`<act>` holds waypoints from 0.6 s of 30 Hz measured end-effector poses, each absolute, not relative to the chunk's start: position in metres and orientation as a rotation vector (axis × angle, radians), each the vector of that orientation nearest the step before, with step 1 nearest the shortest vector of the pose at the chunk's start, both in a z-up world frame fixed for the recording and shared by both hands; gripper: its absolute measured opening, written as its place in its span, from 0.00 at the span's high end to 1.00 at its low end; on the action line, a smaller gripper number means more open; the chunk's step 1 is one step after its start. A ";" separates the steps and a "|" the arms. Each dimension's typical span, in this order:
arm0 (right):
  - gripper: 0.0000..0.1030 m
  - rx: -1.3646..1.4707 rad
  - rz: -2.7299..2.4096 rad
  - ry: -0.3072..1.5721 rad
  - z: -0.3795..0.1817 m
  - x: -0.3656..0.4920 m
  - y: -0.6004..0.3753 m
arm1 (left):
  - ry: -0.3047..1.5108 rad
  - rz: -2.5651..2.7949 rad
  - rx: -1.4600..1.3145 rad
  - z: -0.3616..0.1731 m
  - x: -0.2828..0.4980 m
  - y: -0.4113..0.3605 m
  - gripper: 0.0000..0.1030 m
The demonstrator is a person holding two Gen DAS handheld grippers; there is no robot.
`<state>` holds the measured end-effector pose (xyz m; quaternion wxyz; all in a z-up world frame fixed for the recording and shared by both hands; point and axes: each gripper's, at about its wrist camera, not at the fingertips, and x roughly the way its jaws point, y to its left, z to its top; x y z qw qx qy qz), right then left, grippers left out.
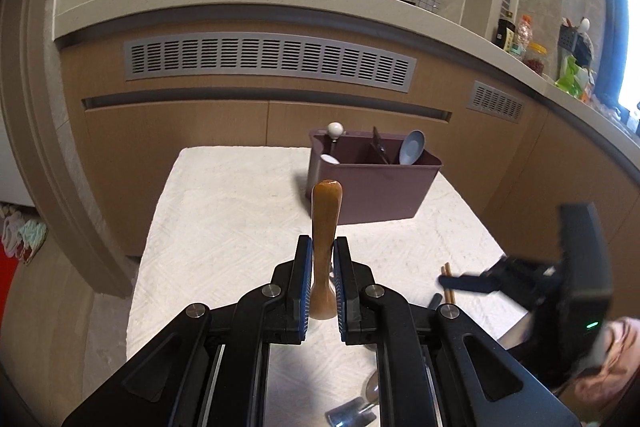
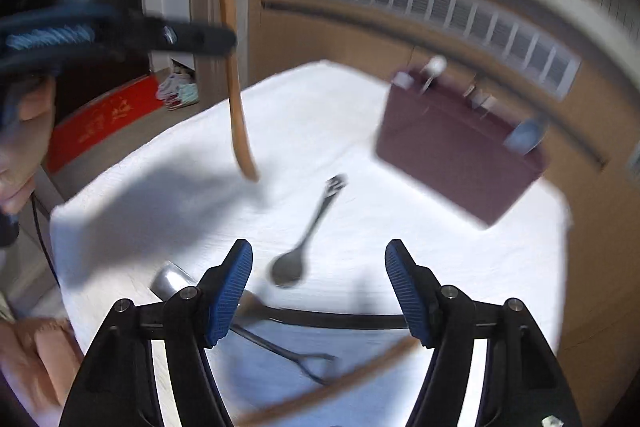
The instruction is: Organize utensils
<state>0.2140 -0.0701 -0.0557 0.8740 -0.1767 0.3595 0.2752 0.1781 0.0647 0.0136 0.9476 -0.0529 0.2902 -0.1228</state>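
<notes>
My left gripper (image 1: 322, 247) is shut on a brown wooden spoon (image 1: 325, 227), held in the air with its handle pointing toward the maroon utensil holder (image 1: 376, 187). The holder stands at the far side of the white cloth (image 1: 224, 227) and holds a light blue spoon (image 1: 414, 145) and a white-tipped utensil (image 1: 334, 129). In the right wrist view, my right gripper (image 2: 319, 259) hangs open over the cloth, nothing between its pads. A dark metal spoon (image 2: 304, 243) lies just ahead of it. The wooden spoon (image 2: 236, 107) hangs from the left gripper (image 2: 200, 37) at upper left.
Below the right gripper lie a long black stick (image 2: 340, 319), a brown wooden stick (image 2: 360, 375) and a shiny metal utensil (image 2: 172, 281). Brown chopstick ends (image 1: 447, 281) show by the cloth's right edge. Wooden cabinets with vent grilles (image 1: 268, 61) rise behind the table.
</notes>
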 end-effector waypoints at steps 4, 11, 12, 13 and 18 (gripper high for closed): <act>0.45 -0.245 0.512 0.822 -0.087 0.227 -0.058 | 0.589 -0.232 -0.127 0.009 0.179 0.075 0.89; 0.66 -0.238 0.411 0.847 -0.113 0.235 -0.049 | 0.582 -0.221 -0.151 0.003 0.180 0.083 0.89; 0.76 -0.245 0.407 0.844 -0.112 0.234 -0.049 | 0.586 -0.222 -0.155 0.002 0.180 0.083 0.89; 0.76 -0.251 0.398 0.841 -0.110 0.234 -0.051 | 0.588 -0.222 -0.161 0.001 0.180 0.084 0.89; 0.76 -0.237 0.382 0.760 -0.081 0.222 -0.073 | 0.586 -0.229 -0.155 0.004 0.177 0.078 0.89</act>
